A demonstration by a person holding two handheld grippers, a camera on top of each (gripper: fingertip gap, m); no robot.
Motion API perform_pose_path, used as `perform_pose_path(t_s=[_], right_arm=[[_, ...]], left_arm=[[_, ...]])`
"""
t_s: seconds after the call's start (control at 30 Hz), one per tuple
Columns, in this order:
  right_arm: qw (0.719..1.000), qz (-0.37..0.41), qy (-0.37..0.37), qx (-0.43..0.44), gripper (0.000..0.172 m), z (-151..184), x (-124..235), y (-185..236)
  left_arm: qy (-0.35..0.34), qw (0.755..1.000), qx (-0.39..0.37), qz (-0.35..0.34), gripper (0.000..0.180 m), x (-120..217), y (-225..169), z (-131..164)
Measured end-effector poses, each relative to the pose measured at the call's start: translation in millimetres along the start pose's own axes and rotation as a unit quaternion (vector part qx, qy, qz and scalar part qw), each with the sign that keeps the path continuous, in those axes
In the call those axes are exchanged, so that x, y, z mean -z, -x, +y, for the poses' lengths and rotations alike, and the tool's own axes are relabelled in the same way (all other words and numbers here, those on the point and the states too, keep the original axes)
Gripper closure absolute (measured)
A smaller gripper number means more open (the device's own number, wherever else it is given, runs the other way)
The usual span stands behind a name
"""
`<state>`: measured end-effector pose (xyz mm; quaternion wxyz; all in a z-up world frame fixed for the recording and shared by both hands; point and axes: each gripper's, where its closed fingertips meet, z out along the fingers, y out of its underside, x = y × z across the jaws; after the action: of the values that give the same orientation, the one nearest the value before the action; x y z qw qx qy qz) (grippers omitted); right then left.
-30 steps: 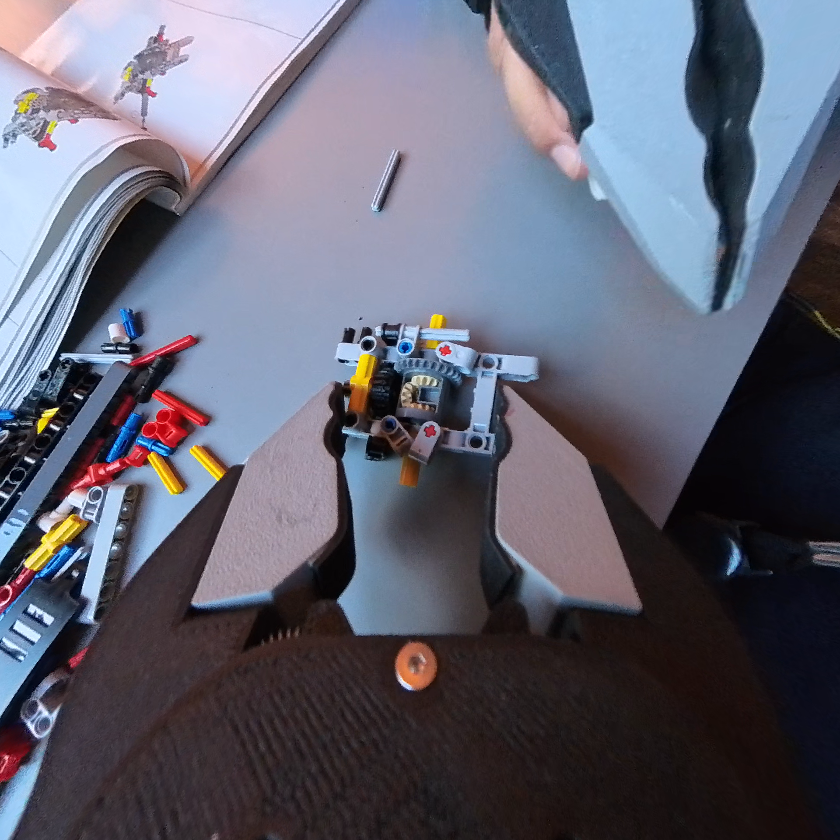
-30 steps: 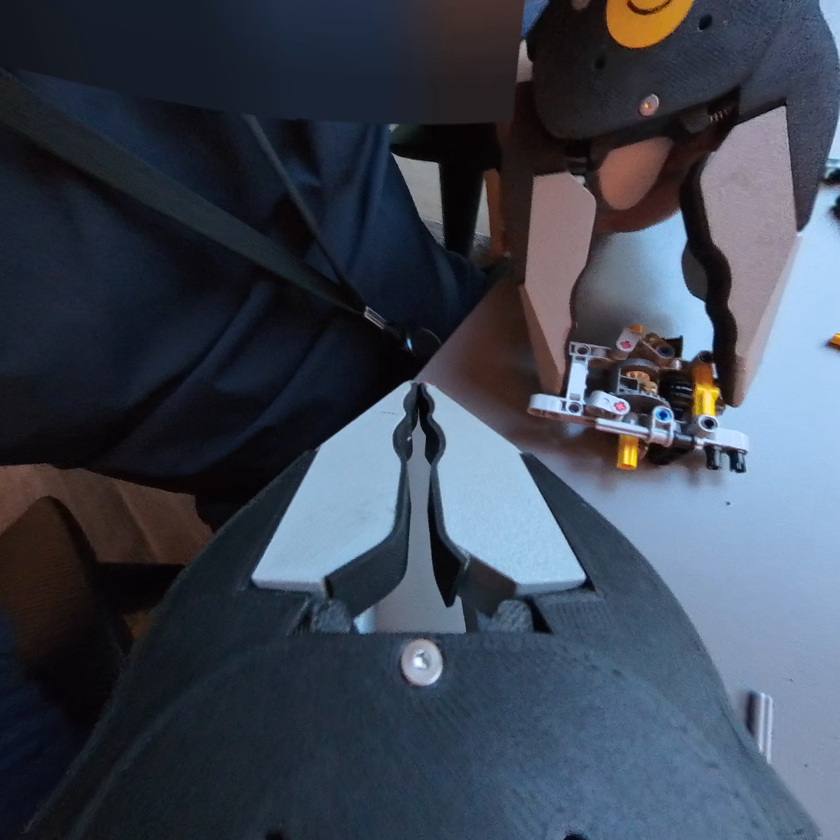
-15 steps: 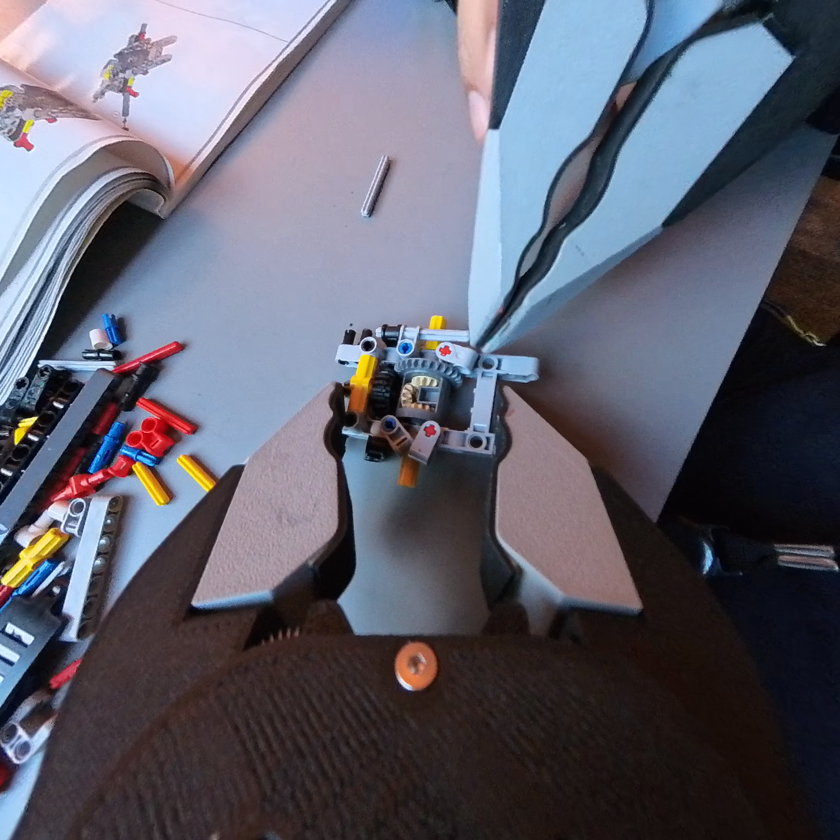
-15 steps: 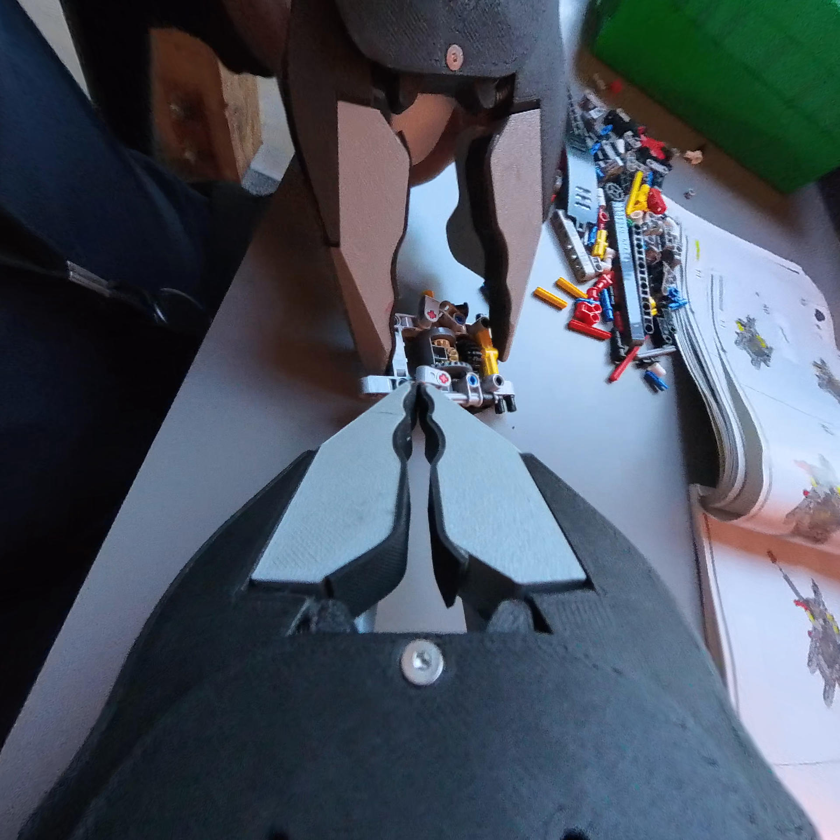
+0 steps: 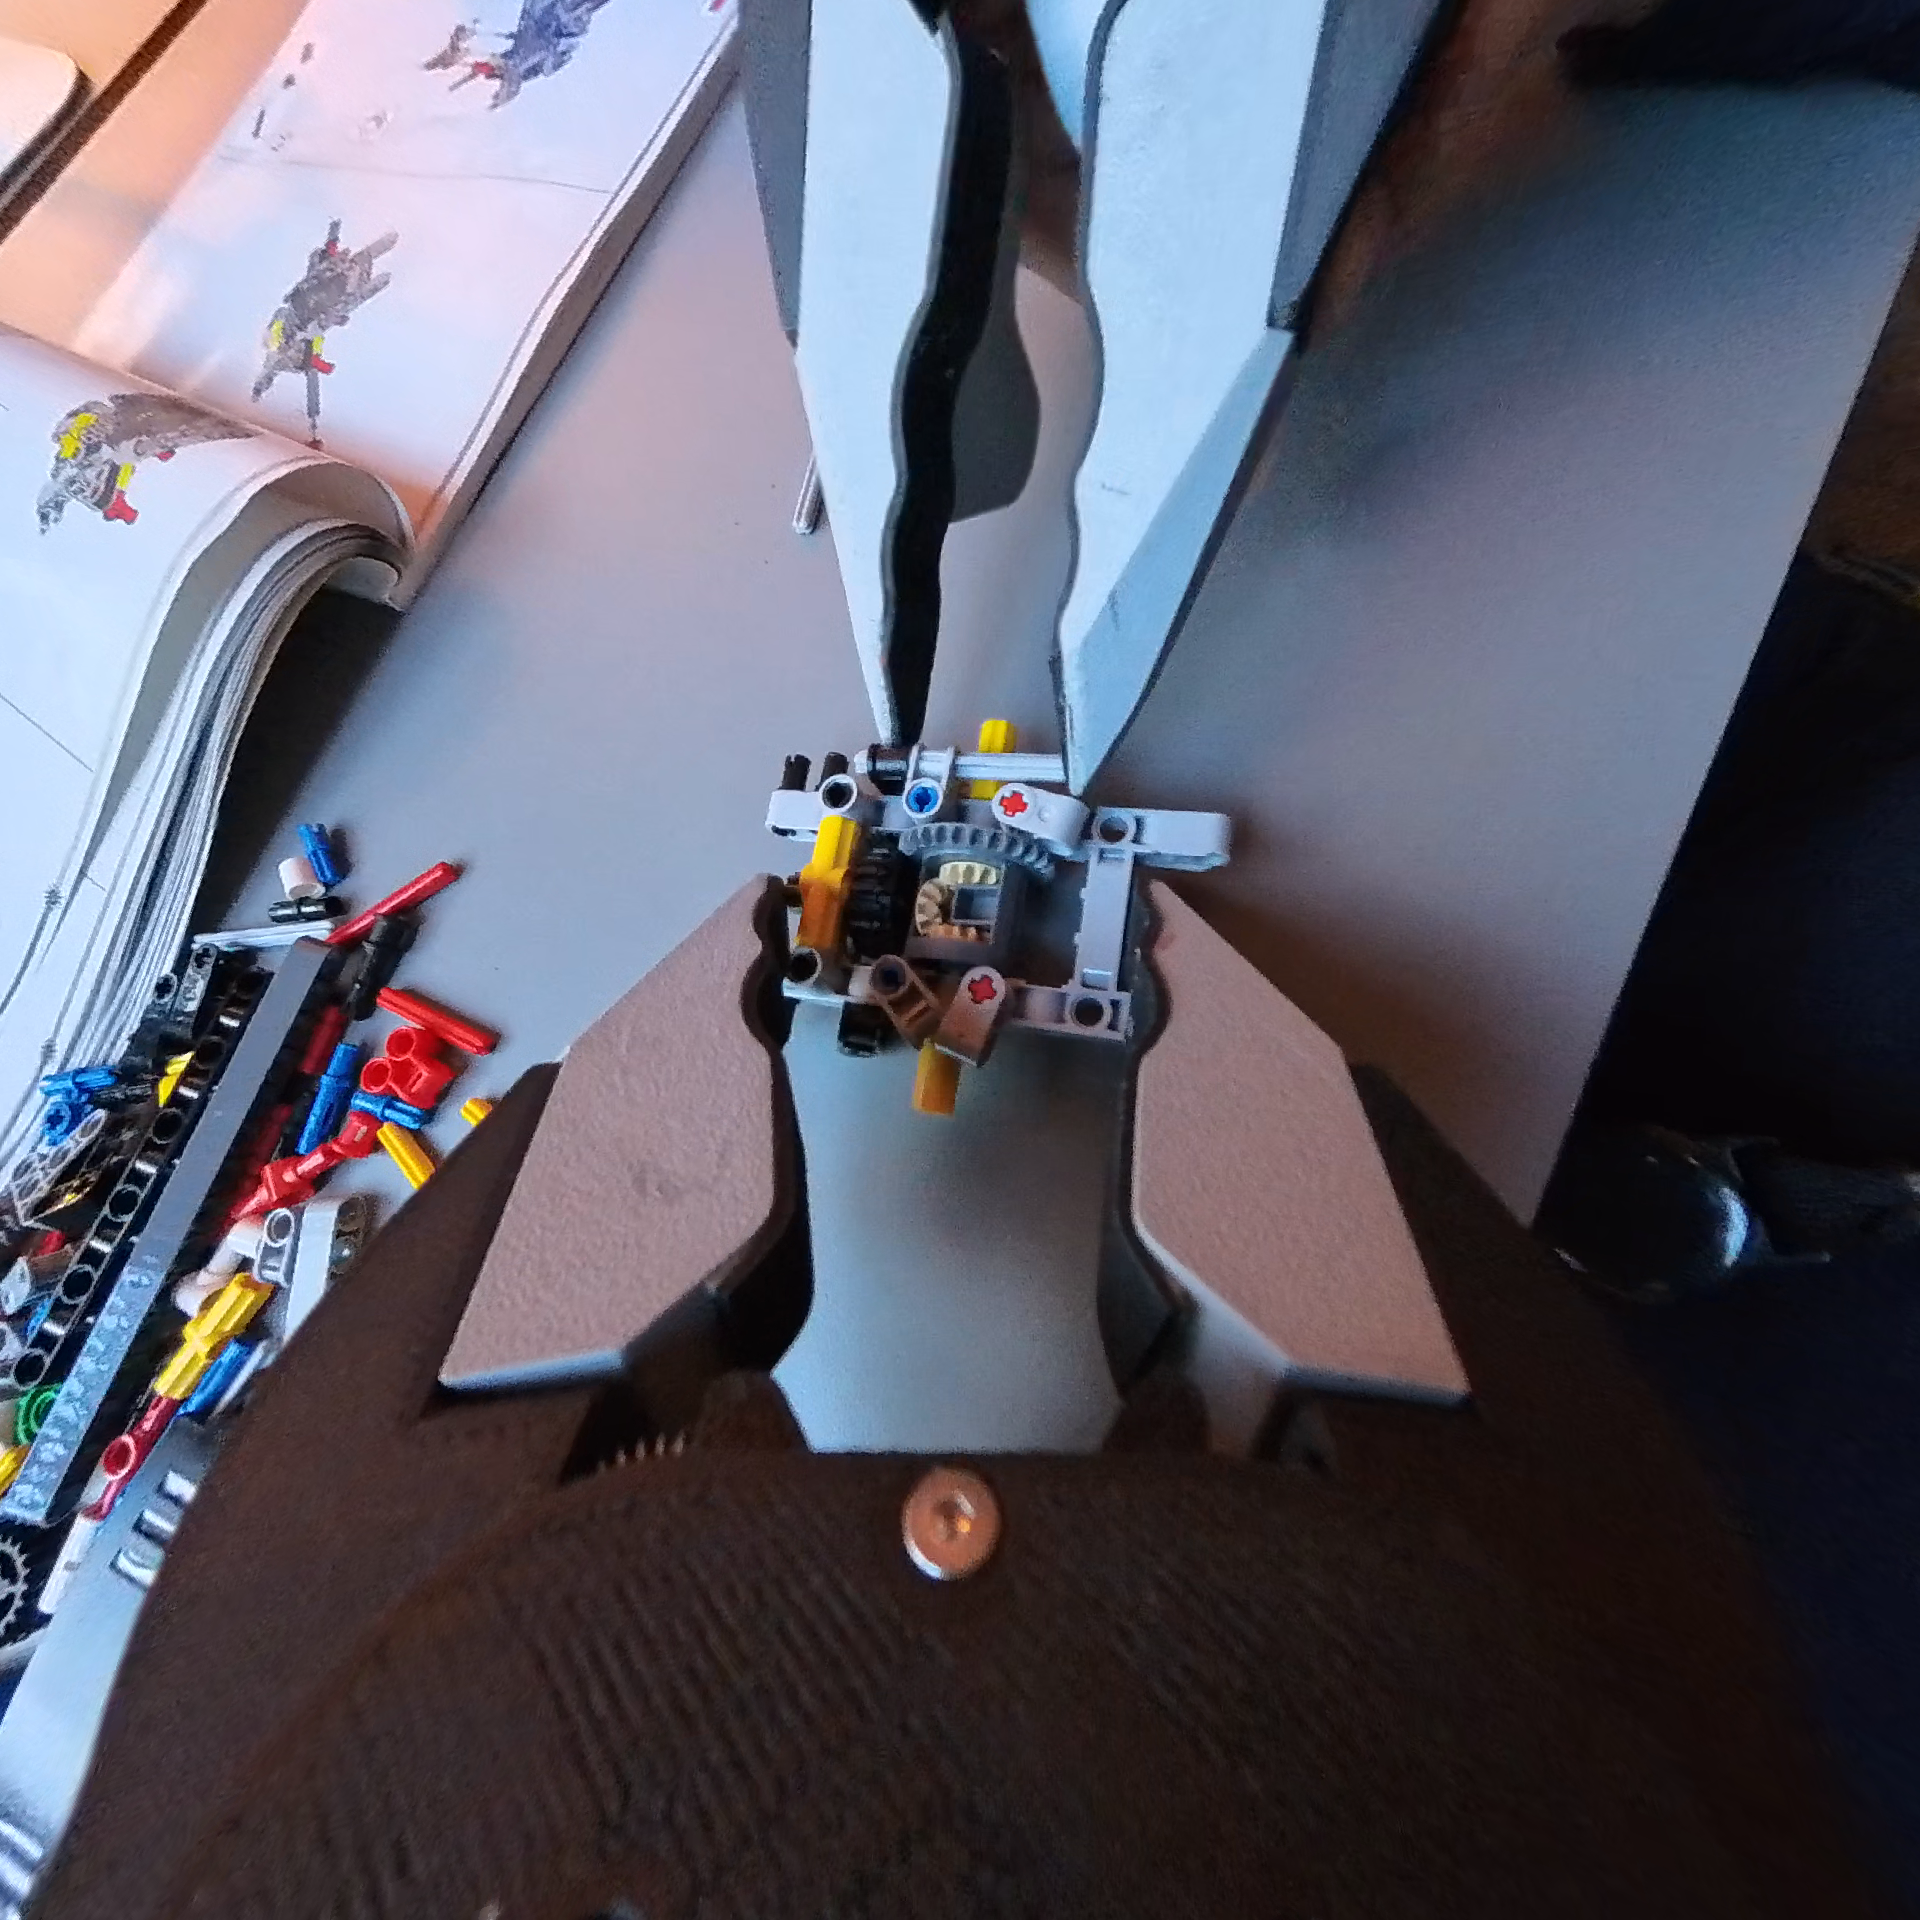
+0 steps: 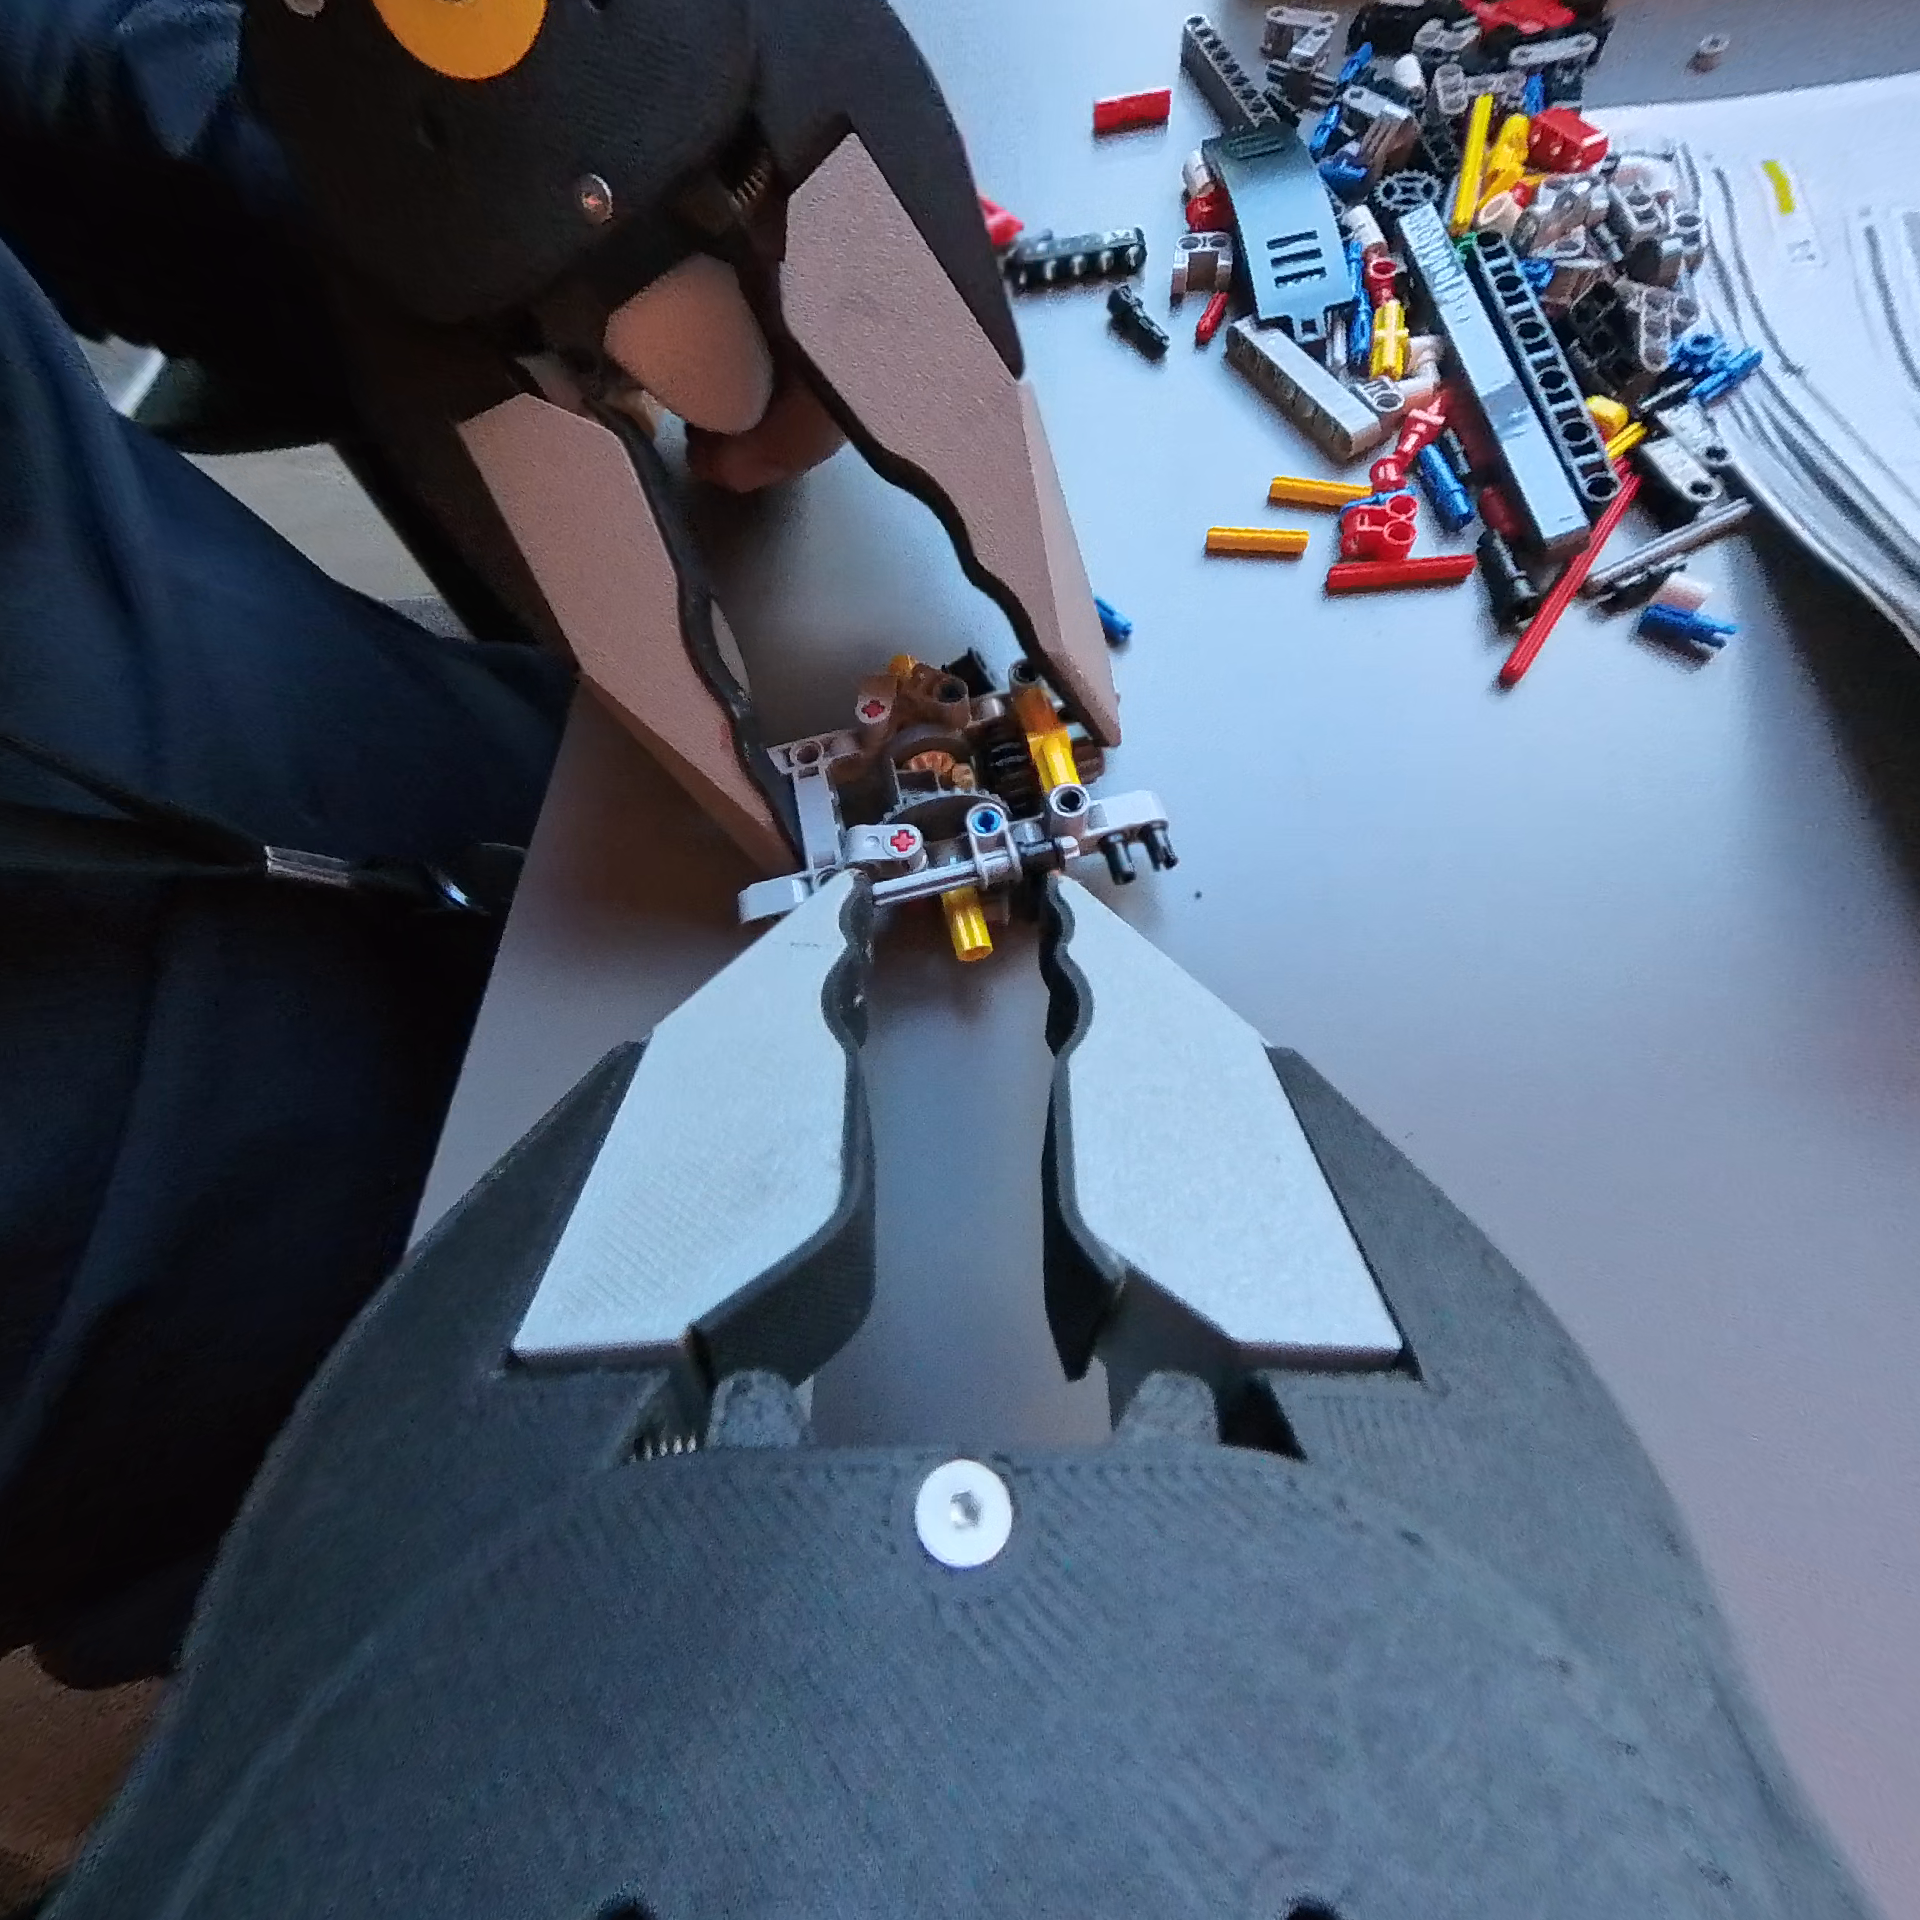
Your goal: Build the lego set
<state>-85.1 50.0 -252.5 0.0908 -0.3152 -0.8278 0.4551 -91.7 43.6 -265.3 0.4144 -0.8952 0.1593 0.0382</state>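
A grey worktop (image 5: 582, 665) seen across a half-built brick model. At far left an open instruction booklet (image 5: 312, 343) lies flat, its pages fanned toward the builder, seemingly kept within reading range. Just right of it, a loose heap of parts (image 5: 208, 1122), red, yellow and blue pins with long black and grey beams, is spread along the worktop's left side, near but apart from the build.

At centre sits the gear model (image 5: 966, 894), a grey frame around a toothed wheel and tan bevel gears, with yellow axles poking out near and far. The left tongs (image 5: 961, 940) straddle its near half: one brown fingertip (image 5: 717, 977) is against the yellow-and-black side, the other against the grey frame upright. They appear to press on both flanks, pinning the model flat to the worktop, most likely to steady it.

From the far side the right tongs (image 6: 951, 904) reach in, their jaws parted. Their grey tips (image 6: 800, 935) stand either side of the thin grey axle on the model's far edge and the yellow stub below it; neither tip visibly presses on either. A short grey rod (image 5: 808, 509) lies alone farther back, partly hidden. To the right the worktop ends in a dark drop.
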Motion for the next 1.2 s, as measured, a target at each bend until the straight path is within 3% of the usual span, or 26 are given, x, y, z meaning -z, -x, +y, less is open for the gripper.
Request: perform_pose_path(t_s=[0.67,0.7,0.73,1.2], right_arm=[[0.996,0.048,0.014,0.07,0.147,-3,-5,3],[0.996,0.05,0.016,0.071,0.151,-3,-5,4],[0.996,0.034,0.018,0.077,0.172,-2,-6,10],[0.997,0.012,0.023,0.074,0.164,5,-5,8]], left_arm=[[-0.001,1.0,-0.006,-0.02,0.12,4,-2,1],[0.002,1.0,-0.003,-0.028,0.12,4,1,2],[0.001,0.999,0.001,-0.041,0.12,4,6,3],[0.0,1.0,0.001,-0.022,0.12,5,4,3]])
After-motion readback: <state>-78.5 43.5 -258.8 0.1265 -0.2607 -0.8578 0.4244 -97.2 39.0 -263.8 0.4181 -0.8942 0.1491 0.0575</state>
